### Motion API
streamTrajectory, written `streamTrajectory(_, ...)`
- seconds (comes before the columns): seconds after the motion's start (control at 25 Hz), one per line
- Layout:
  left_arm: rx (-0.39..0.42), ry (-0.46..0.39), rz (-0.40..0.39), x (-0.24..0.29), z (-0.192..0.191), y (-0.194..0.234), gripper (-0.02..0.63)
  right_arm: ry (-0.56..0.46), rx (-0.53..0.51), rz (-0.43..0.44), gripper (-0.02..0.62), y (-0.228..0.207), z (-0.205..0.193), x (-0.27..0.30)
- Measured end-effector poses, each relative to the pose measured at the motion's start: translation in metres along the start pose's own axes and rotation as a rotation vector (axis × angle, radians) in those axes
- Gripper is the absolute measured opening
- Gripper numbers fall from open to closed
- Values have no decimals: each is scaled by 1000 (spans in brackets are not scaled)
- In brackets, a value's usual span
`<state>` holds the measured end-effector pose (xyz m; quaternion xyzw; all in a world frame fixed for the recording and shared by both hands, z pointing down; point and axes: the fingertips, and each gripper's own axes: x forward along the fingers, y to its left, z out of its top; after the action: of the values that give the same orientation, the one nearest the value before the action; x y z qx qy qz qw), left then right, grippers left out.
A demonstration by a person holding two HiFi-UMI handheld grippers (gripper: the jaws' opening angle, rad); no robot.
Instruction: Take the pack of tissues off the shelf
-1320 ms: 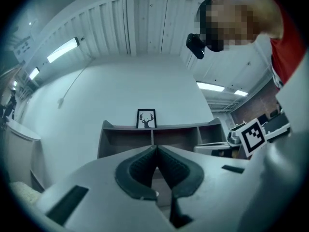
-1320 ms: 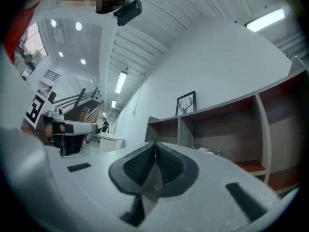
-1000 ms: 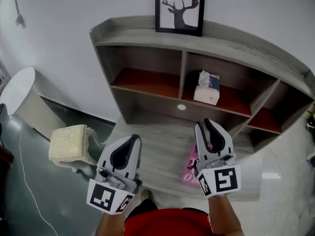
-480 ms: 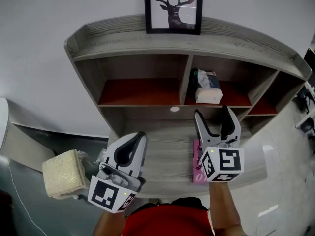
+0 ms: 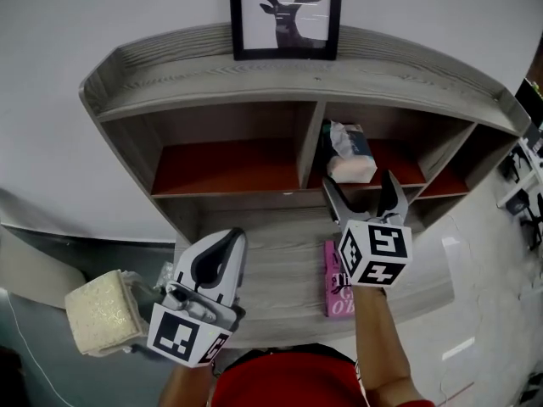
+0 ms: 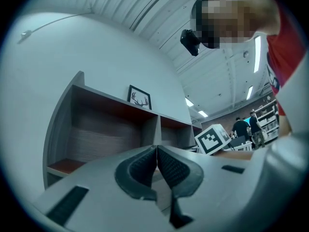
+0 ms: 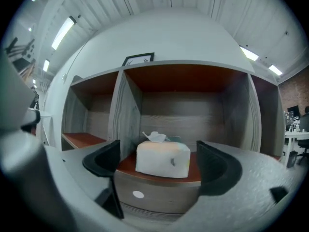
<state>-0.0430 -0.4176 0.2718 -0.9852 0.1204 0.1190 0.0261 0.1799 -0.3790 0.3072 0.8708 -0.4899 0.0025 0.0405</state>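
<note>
The pack of tissues [image 5: 349, 153] sits in the middle box of the gray shelf [image 5: 254, 66], just right of the center of the frame, on a red board. The right claw [image 5: 361, 193] is just below it and points at it. Its jaws are opening wide, and the pack shows in the gap between them, but they do not touch it. The left claw [image 5: 229, 240] is at the lower left, with its jaws pressed together and nothing in them. A pink book [image 5: 333, 285] lies under the right claw.
</note>
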Motion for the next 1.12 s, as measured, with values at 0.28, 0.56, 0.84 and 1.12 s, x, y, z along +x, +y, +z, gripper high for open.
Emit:
streamTrajectory(0.28, 0, 11, 12, 10, -3, 12, 9, 77, 16, -16, 486, -10, -18, 32)
streamTrajectory(0.56, -11, 22, 18, 15, -10, 20, 9, 134, -3, -36, 471, -12, -31, 50)
streamTrajectory(0.84, -16, 23, 27, 15, -13, 24, 9, 114, 2, -44, 426, -15, -29, 49)
streamTrajectory(1.12, -13, 15, 23, 17, -10, 17, 9, 57, 6, -21, 417, -20, -11, 34)
